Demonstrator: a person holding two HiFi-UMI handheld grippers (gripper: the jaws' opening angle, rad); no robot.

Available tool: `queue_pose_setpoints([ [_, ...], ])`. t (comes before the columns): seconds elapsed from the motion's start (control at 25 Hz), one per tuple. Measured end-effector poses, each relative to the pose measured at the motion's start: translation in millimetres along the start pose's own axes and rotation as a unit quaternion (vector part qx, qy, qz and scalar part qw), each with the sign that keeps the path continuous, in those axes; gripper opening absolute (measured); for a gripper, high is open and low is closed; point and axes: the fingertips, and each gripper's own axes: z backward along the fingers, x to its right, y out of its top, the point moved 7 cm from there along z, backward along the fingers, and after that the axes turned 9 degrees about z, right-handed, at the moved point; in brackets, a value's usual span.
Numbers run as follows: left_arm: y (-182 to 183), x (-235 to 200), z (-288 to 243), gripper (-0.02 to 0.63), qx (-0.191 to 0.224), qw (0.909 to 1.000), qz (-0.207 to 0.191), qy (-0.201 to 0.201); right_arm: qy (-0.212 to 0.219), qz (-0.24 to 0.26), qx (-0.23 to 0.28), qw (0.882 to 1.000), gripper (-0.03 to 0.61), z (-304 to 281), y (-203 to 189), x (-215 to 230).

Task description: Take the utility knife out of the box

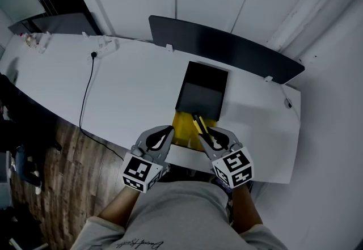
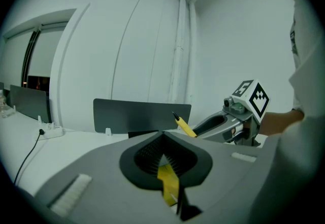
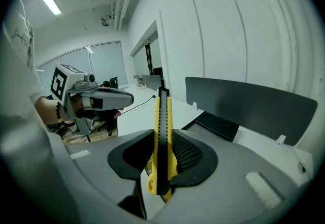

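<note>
The left forearm (image 1: 121, 207) and the right forearm (image 1: 247, 210) come out from the body at 6 o'clock. The two tools are side by side, near each other but apart. The left tool (image 1: 170, 129) points towards 1 o'clock and a little downward; its jaws are together, with the tips meeting. The right tool (image 1: 205, 133) points towards 11 o'clock and more steeply downward. Its jaws press on both sides of the utility knife (image 3: 162, 136), which stands on edge between the pads. Each tool carries its marker cube (image 1: 140, 172) at the back, close to the wrist.
</note>
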Motion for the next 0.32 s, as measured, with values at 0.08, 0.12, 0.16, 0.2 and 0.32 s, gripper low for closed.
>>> queue_pose_setpoints([
  [0.08, 0.2, -0.1, 0.6, 0.000, 0.001, 1.0000, 0.000, 0.000, 0.000, 0.000, 0.000, 1.000, 0.130, 0.0, 0.2, -1.1],
  [0.12, 0.6, -0.1, 0.9, 0.000, 0.001, 1.0000, 0.000, -0.001, 0.000, 0.000, 0.000, 1.000, 0.130, 0.2, 0.6, -1.6],
  [0.16, 0.8, -0.1, 1.1, 0.001, 0.002, 1.0000, 0.000, -0.001, 0.000, 0.001, 0.000, 1.000, 0.131, 0.5, 0.9, -1.9],
  [0.2, 0.9, 0.0, 1.3, 0.000, 0.002, 1.0000, -0.001, -0.002, -0.001, 0.001, 0.000, 1.000, 0.131, 0.8, 1.1, -2.3],
  [0.32, 0.6, -0.3, 2.5, 0.000, 0.002, 1.0000, 0.000, -0.001, -0.002, 0.001, 0.001, 1.000, 0.130, 1.5, 1.4, -3.3],
])
